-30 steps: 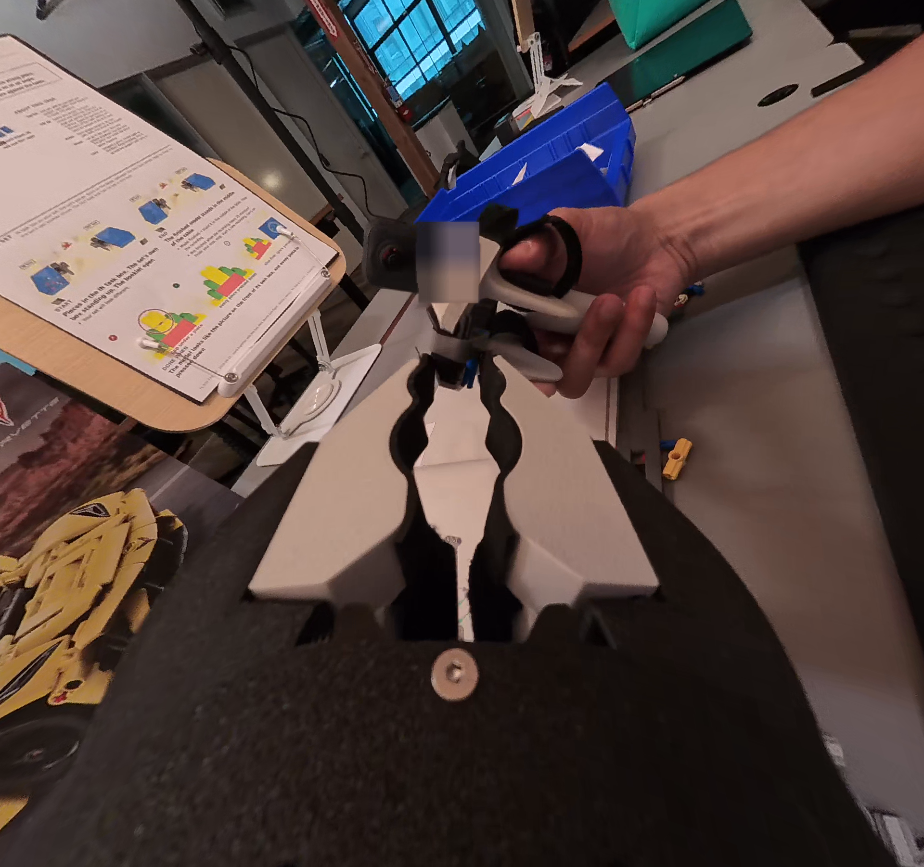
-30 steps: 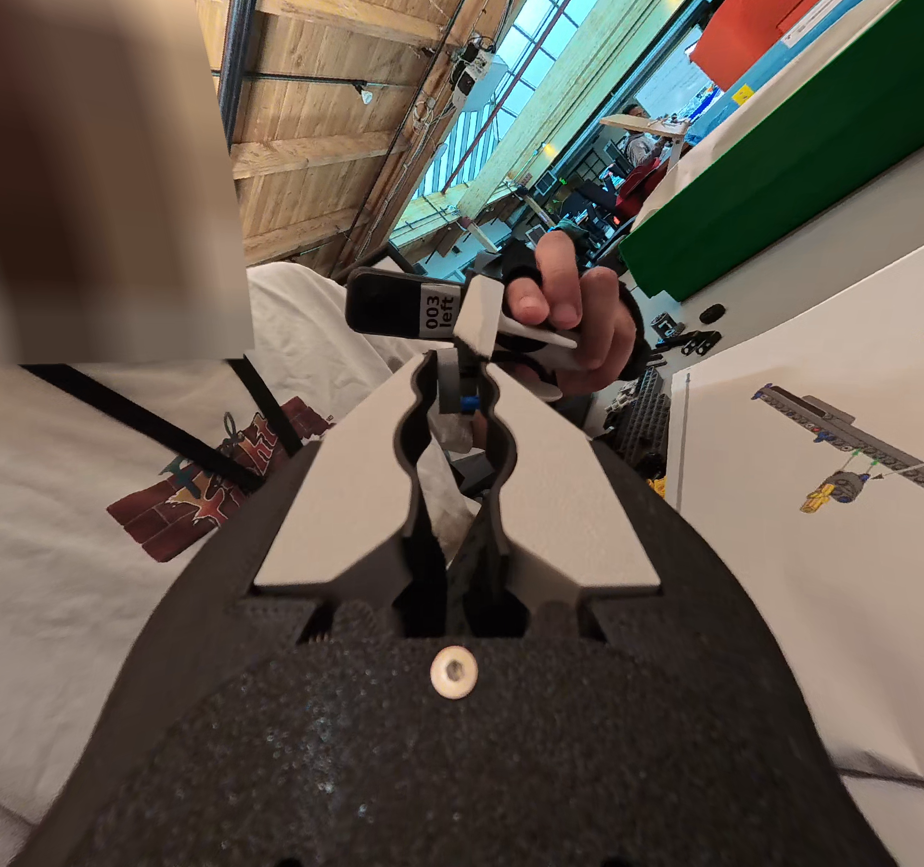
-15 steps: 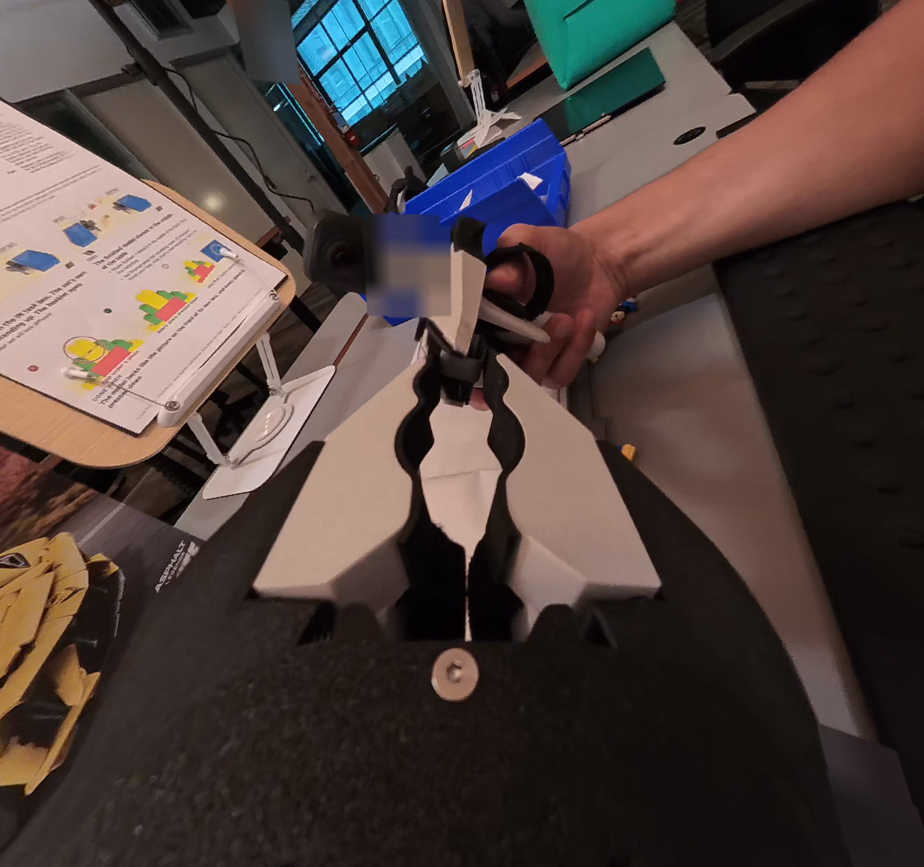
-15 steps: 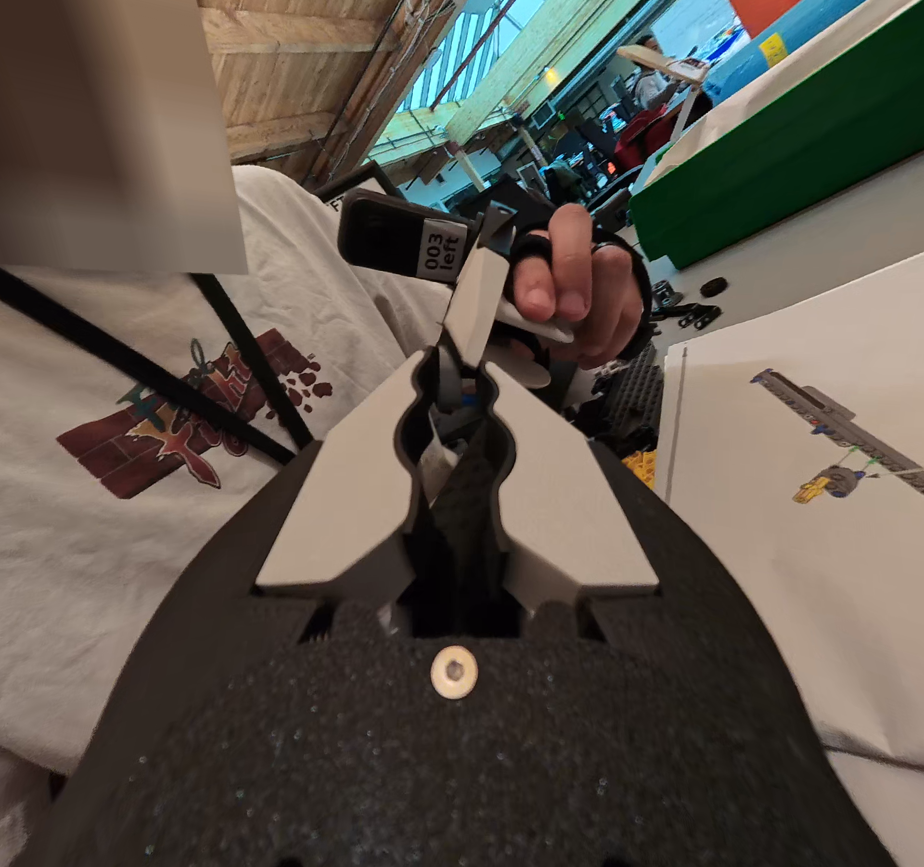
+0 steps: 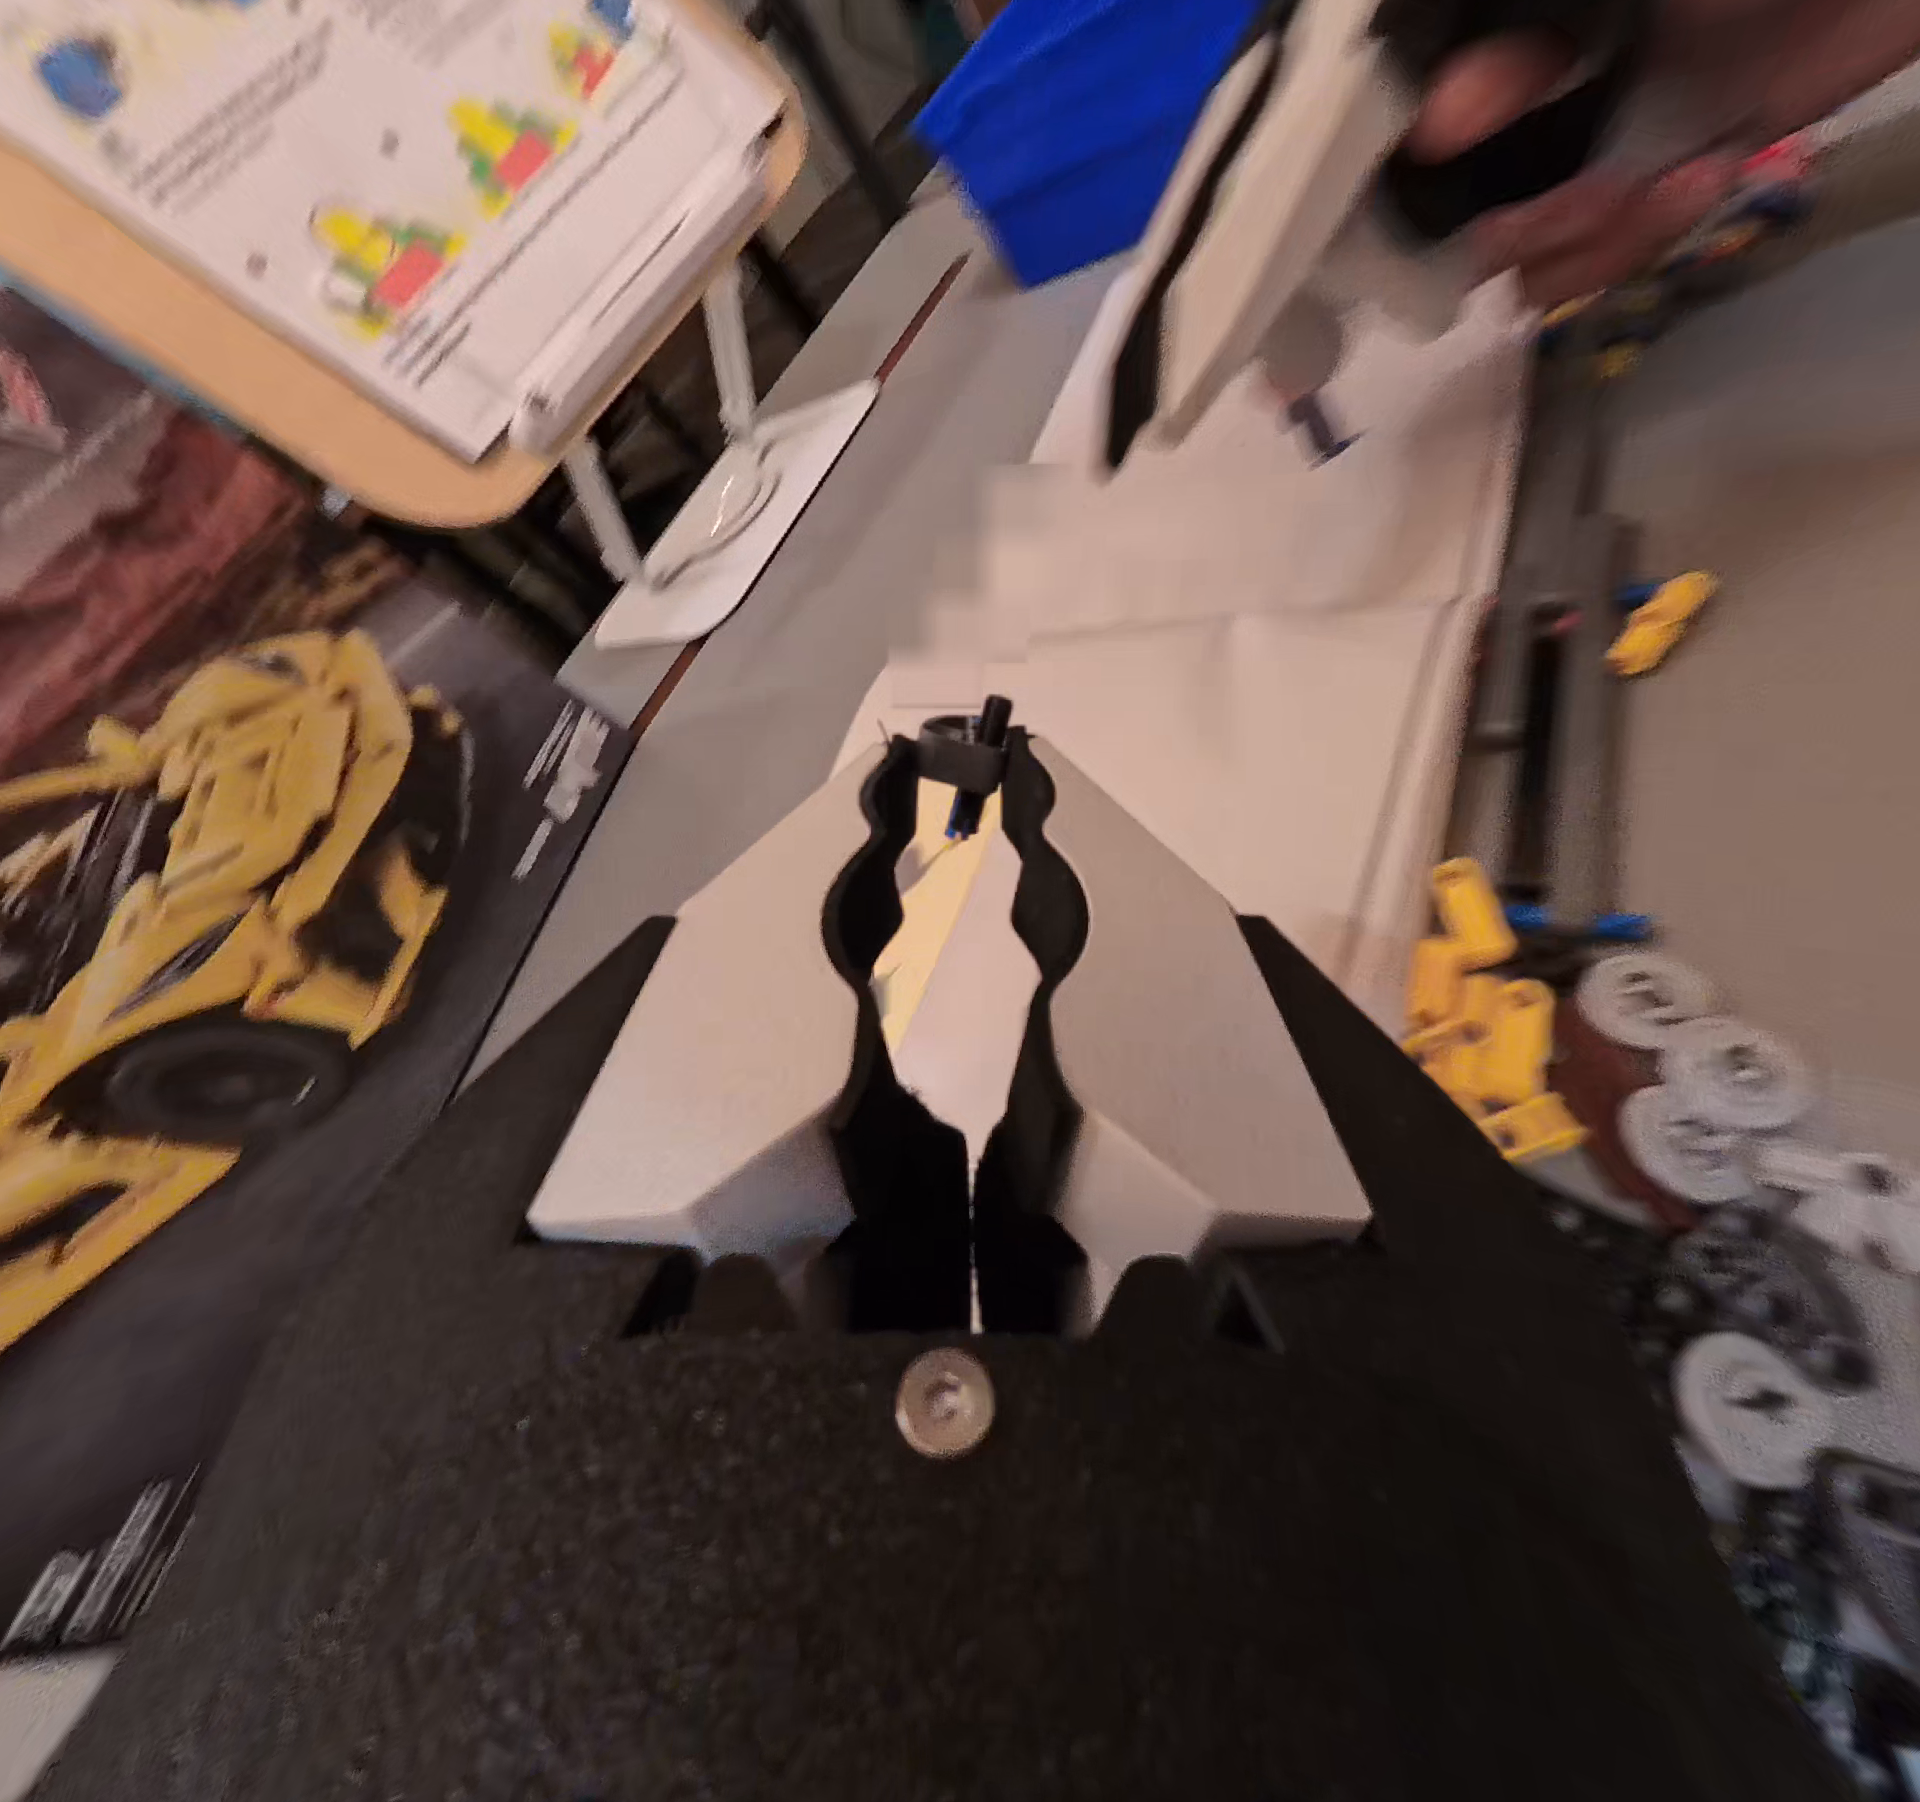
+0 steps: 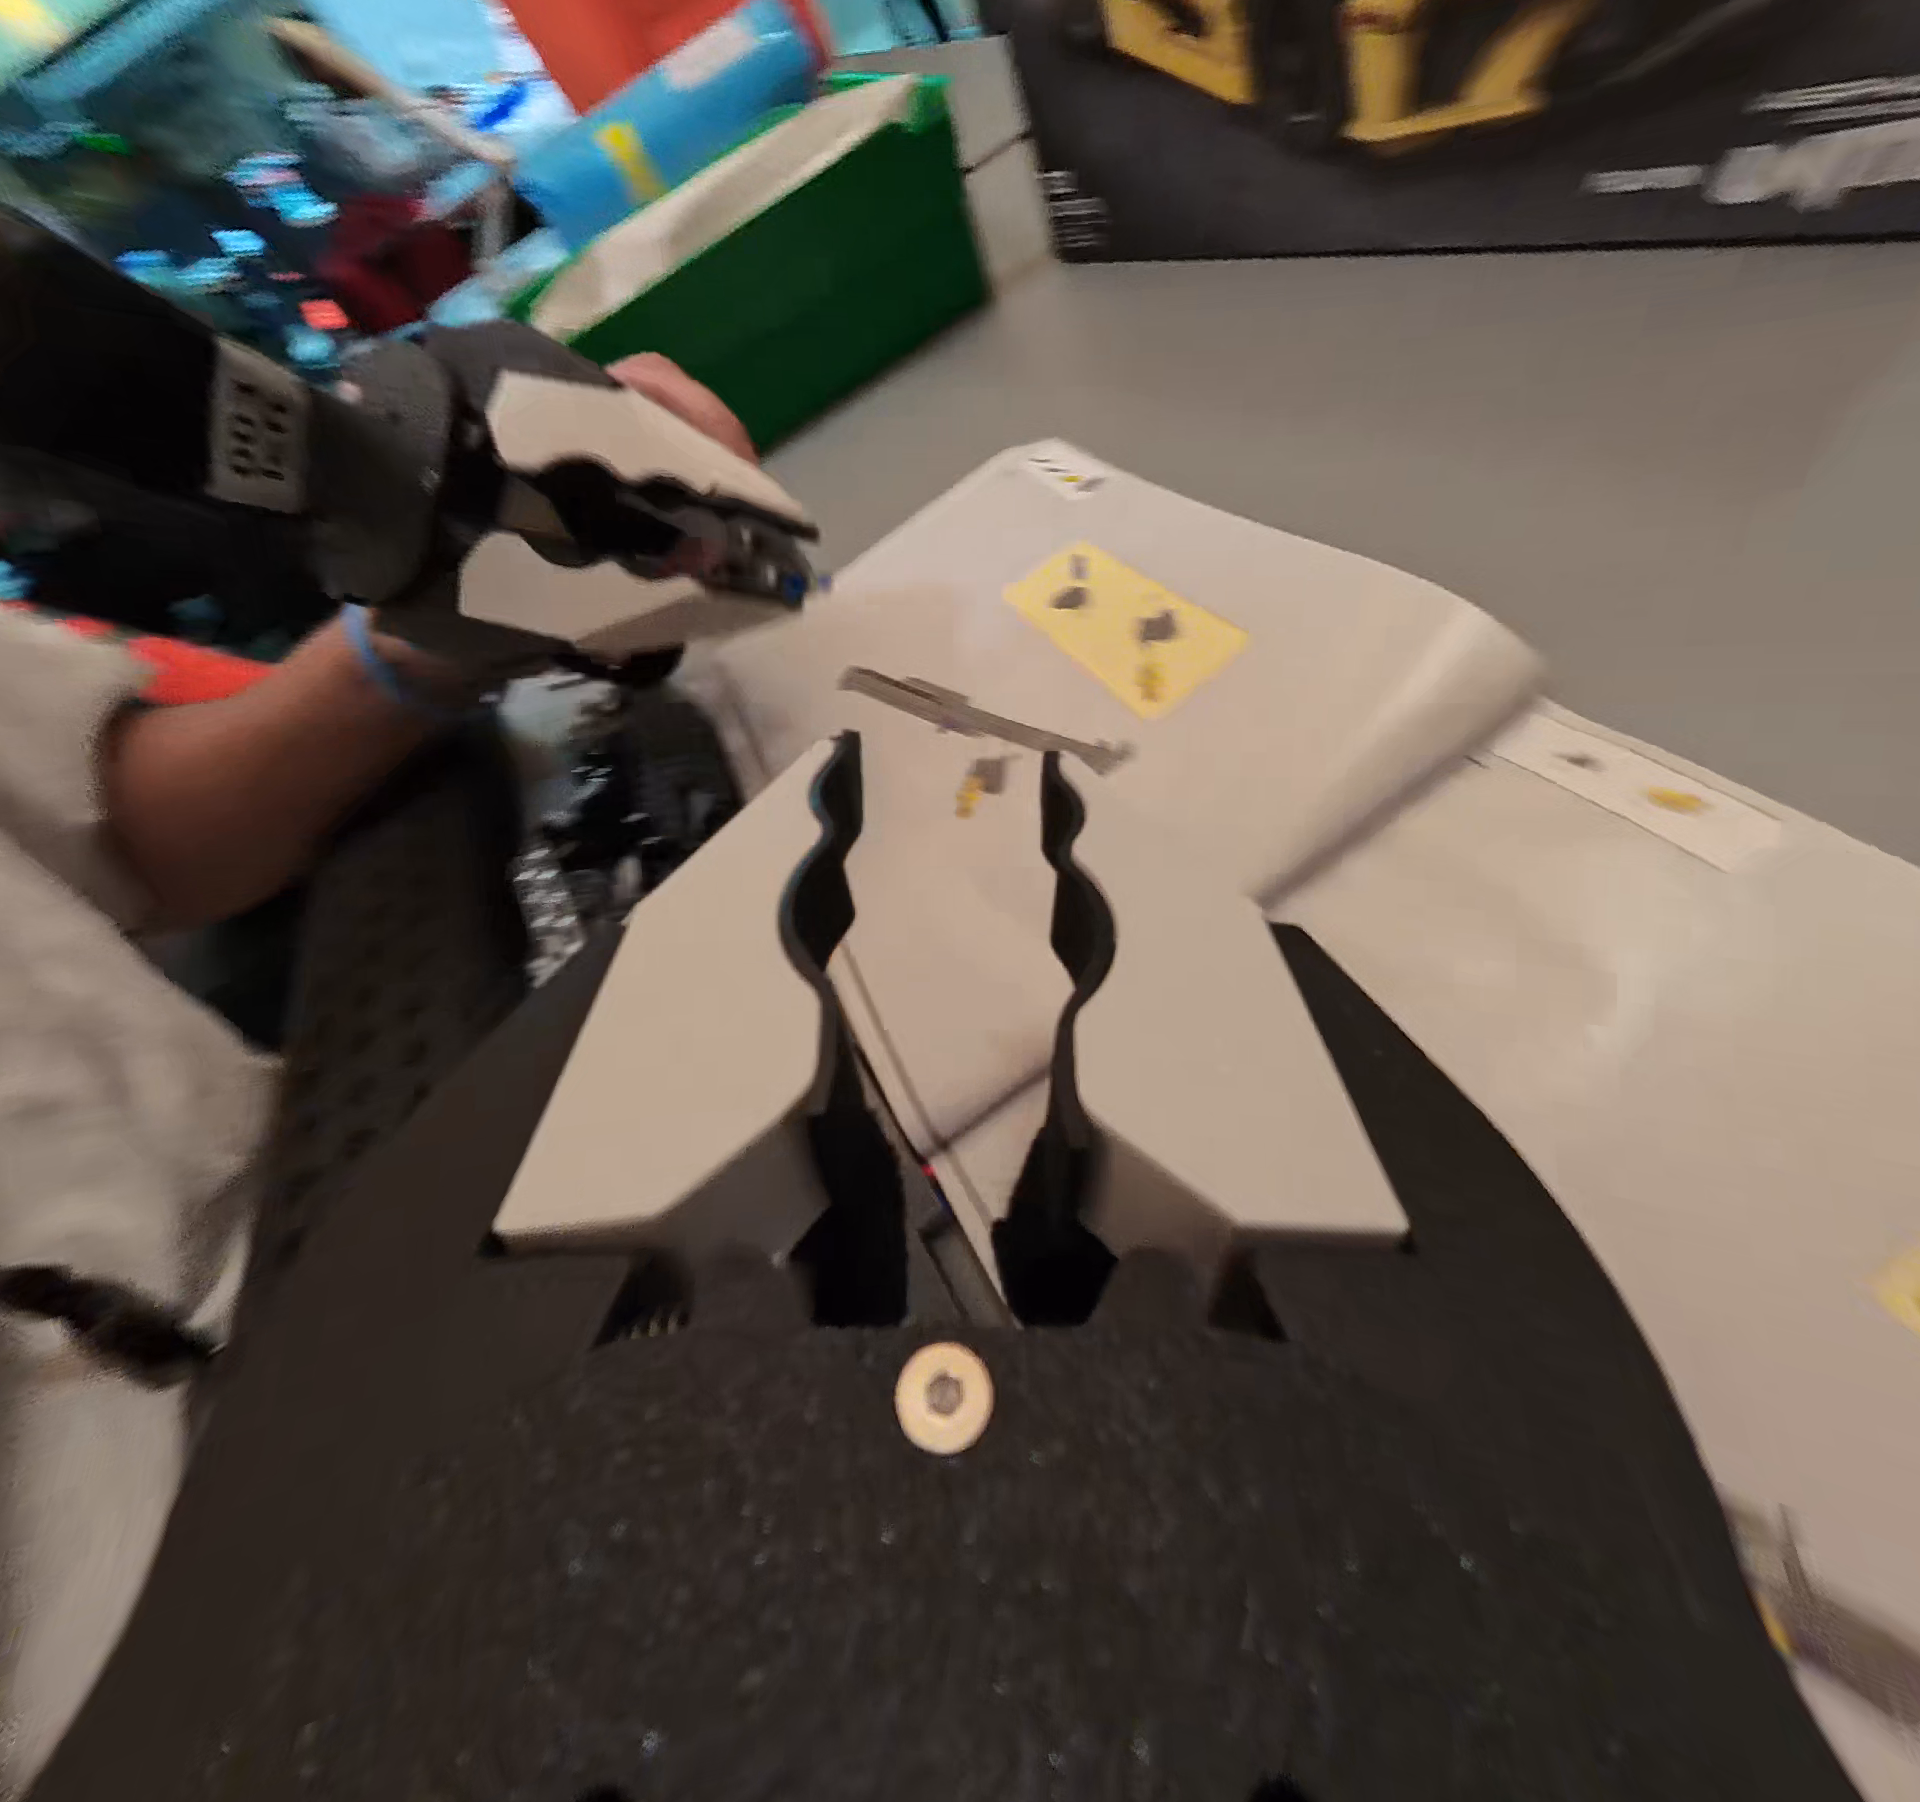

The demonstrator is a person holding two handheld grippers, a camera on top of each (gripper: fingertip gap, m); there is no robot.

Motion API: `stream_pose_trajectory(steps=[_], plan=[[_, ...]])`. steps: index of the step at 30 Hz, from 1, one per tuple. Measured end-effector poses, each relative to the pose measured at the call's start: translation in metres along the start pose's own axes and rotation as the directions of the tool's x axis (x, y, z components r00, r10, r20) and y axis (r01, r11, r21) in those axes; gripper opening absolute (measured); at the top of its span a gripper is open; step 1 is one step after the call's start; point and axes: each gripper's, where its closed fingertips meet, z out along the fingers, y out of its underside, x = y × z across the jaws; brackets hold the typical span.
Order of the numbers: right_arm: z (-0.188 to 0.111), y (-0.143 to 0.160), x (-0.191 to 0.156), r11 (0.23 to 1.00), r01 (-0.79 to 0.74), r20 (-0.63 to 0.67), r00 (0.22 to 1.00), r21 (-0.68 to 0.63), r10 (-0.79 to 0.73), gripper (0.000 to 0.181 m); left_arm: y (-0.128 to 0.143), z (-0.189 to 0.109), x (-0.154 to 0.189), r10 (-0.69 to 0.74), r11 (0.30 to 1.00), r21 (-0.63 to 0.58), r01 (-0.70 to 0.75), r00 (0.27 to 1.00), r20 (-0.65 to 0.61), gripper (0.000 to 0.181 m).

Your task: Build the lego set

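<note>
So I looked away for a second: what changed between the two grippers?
The grippers, tip to tip on one small piece before, have separated. The right gripper let go, opened and swung over the manual. The left gripper stays shut on the black piece with its blue pin.

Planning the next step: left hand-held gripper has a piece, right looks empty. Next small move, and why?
Probably send the right hand-held gripper to fetch the next part. Its jaws stand apart with nothing between them, over the open white instruction booklet. The left hand-held gripper is shut on the small black connector piece with a blue pin, and loose yellow bricks lie nearby.
</note>
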Motion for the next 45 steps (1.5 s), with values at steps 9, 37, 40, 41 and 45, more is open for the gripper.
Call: stream_pose_trajectory(steps=[9, 37, 40, 41, 45], plan=[[-0.110, 0.066, 0.088, 0.954, -0.103, -0.704, 0.698, -0.283, -0.134, 0.061, 0.080, 0.000, -0.018, -0.339, 0.875, -0.356, 0.328, 0.940, 0.035, 0.014], [-0.023, 0.024, 0.184, 0.919, -0.197, -0.677, 0.729, -0.341, -0.095, 0.076, 0.170, 0.045, -0.116, -0.319, 0.725, -0.609, 0.322, 0.940, 0.118, 0.013], [-0.020, 0.018, 0.196, 0.924, -0.198, -0.683, 0.725, -0.328, -0.087, 0.076, 0.173, 0.056, -0.127, -0.337, 0.724, -0.600, 0.341, 0.933, 0.123, 0.013], [-0.019, 0.017, 0.198, 0.922, -0.201, -0.683, 0.725, -0.330, -0.087, 0.076, 0.174, 0.057, -0.128, -0.348, 0.723, -0.596, 0.349, 0.930, 0.122, 0.013], [-0.019, 0.007, 0.177, 0.940, -0.120, -0.651, 0.748, -0.320, -0.127, 0.074, 0.158, 0.047, -0.139, -0.320, 0.778, -0.520, 0.354, 0.934, 0.156, 0.013]])
